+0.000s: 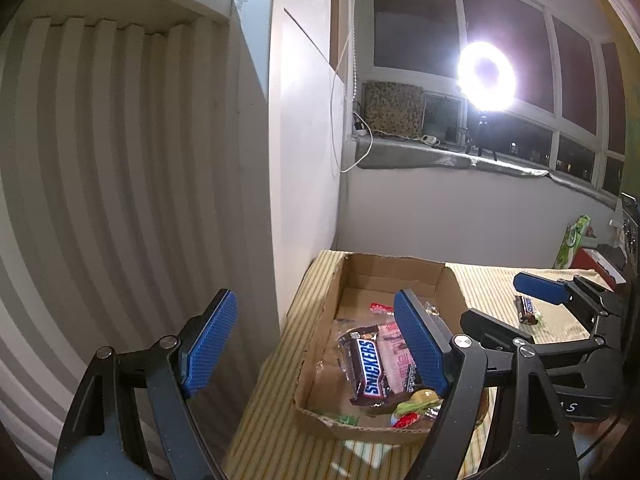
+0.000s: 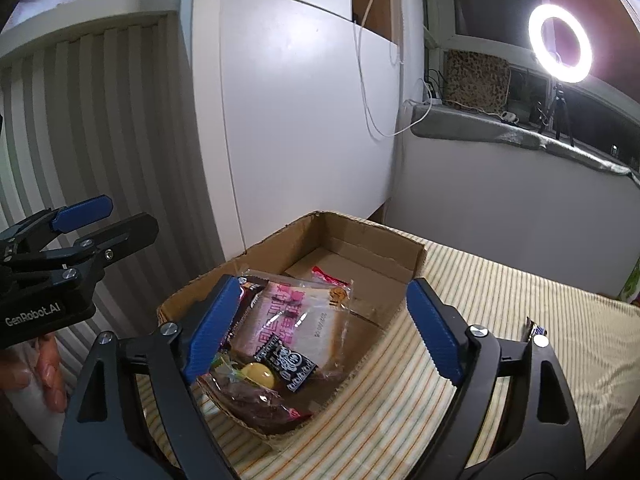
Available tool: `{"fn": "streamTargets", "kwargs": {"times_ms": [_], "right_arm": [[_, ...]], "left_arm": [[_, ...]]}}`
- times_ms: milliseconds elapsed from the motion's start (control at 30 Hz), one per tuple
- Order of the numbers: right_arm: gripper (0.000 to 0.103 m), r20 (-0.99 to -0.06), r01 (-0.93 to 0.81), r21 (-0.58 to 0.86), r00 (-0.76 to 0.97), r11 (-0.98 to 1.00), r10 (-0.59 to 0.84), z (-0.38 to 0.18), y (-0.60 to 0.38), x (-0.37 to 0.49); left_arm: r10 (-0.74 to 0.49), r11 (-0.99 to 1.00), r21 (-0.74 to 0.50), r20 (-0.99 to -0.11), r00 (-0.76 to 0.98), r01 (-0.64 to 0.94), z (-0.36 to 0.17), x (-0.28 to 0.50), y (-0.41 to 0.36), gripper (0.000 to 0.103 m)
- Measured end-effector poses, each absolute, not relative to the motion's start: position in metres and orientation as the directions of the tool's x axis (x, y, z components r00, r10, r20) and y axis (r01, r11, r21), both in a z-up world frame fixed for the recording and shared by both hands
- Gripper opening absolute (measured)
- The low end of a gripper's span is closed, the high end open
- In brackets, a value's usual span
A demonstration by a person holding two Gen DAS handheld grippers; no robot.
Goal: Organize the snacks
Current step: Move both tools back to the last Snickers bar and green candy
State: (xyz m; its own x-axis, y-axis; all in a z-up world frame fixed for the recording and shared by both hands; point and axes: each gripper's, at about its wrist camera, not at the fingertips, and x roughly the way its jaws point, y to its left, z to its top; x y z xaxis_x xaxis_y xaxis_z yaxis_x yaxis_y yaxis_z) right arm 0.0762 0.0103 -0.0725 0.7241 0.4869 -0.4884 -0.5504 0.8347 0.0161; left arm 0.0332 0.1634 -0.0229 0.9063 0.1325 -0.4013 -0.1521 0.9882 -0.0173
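Observation:
A shallow cardboard box stands on a striped tablecloth. In it lie a Snickers bar, a pink-printed clear packet, a small black packet, a yellow round sweet and red sweets. A small Snickers bar lies on the cloth right of the box. My left gripper is open and empty, above the box's left edge. My right gripper is open and empty, over the box's near end; it also shows in the left wrist view.
A white wall panel stands just behind the box. A ribbed radiator cover is to the left. A windowsill holds a ring light on a tripod. A green packet and a red box stand at the table's far right.

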Motion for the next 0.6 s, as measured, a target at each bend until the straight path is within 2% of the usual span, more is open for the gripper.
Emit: {"fn": "streamTargets", "kwargs": {"times_ms": [300, 600], "right_arm": [[0.088, -0.478, -0.437, 0.109, 0.765, 0.893, 0.433, -0.090, -0.085, 0.075], [0.088, -0.498, -0.142, 0.155, 0.843, 0.978, 0.202, -0.105, -0.243, 0.045]], "left_arm": [[0.109, 0.994, 0.068, -0.428, 0.897, -0.088, -0.027, 0.049, 0.108, 0.081], [-0.092, 0.983, 0.094, -0.477, 0.874, 0.155, -0.046, 0.070, -0.017, 0.081]]}}
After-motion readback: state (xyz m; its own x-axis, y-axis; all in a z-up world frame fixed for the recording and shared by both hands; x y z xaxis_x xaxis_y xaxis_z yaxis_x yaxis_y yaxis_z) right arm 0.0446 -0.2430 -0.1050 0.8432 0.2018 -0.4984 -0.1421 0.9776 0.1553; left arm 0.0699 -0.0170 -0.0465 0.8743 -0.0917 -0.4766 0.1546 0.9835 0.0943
